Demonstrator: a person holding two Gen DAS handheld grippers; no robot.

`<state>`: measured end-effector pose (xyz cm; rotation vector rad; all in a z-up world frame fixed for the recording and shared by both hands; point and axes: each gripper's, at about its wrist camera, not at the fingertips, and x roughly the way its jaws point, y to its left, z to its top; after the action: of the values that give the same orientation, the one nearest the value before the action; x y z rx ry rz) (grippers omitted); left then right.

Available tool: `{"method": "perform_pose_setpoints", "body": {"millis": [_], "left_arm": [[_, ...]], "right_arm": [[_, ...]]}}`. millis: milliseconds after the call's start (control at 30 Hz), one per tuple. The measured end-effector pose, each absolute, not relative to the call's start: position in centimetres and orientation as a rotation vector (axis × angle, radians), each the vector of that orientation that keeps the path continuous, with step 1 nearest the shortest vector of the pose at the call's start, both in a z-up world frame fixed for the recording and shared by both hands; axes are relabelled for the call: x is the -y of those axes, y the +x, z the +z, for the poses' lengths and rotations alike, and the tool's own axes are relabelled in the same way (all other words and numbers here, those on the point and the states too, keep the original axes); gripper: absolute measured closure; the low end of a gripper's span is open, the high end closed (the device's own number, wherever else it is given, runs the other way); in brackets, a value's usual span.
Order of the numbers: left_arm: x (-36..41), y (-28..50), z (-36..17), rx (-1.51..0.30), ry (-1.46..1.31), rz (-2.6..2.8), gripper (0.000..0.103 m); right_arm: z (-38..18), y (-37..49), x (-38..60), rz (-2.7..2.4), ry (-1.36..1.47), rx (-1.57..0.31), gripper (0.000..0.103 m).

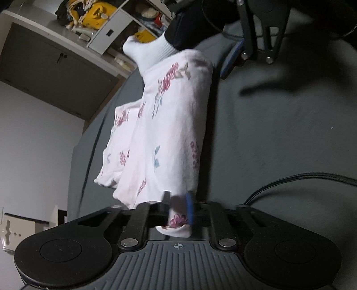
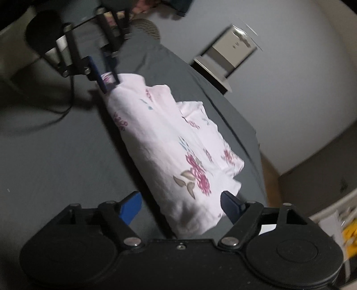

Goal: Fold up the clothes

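Two tools work one garment here. The left tool (image 1: 178, 207) is clamped on an end of the floral garment (image 1: 169, 133), a pale pink cloth printed with magenta flowers and blue and tan leaves; a small tuft of the cloth pokes back through its closed fingers toward the camera. The right tool (image 2: 181, 200) stands with its blue-padded fingers (image 2: 131, 206) wide apart, one on each side of the garment's other end, and the pictures do not show either pad pressing the cloth.

The garment lies folded into a long, thick bundle on a dark grey bed sheet (image 1: 279, 133), stretched between the two tools. Its looser layers spill toward the edge of the bed nearest the wall, where a hem and a sleeve-like flap lie rumpled. A faint grey smudge marks the cloth at the right tool's end.

A black cable (image 1: 290, 178) curls over the sheet just beside the left tool. In the left wrist view a foot in a white sock (image 1: 151, 53) rests at the far end of the garment, by the bed's edge. Beyond it stand grey cupboards and open shelves holding yellow things (image 1: 98, 13). The right wrist view shows a white box-like unit (image 2: 232, 51) against the wall past the bed. No writing or brand can be read on anything; the frames are blurred.
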<state>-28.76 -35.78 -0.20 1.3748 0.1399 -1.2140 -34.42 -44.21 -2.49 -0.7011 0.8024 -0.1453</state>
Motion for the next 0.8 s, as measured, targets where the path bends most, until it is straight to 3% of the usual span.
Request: {"method": "perform_pose_setpoints", "body": {"millis": [100,133,567,800], "left_arm": [[35.7,-29.6,-0.2,-0.053,1.384,-1.221,0.028],[35.7,-29.9,-0.3,-0.028,1.392,-1.228,0.026],[36.7,-31.0,-6.0,0.236,1.733,-1.065,0.026],[37.7,-31.1,-4.9,0.281,1.675,-1.0,0.026]], "right_arm": [[-3.6,-34.0,43.3,-0.132,-0.812,-0.797,0.023],[-4.0,-33.8,43.0,-0.127,-0.851,-0.795,0.023],[-9.0,-32.5,42.3,-0.158,-1.142,-0.757,0.02],[-9.1,-31.4,42.4,-0.226,-1.169,-0.709,0.02]]}}
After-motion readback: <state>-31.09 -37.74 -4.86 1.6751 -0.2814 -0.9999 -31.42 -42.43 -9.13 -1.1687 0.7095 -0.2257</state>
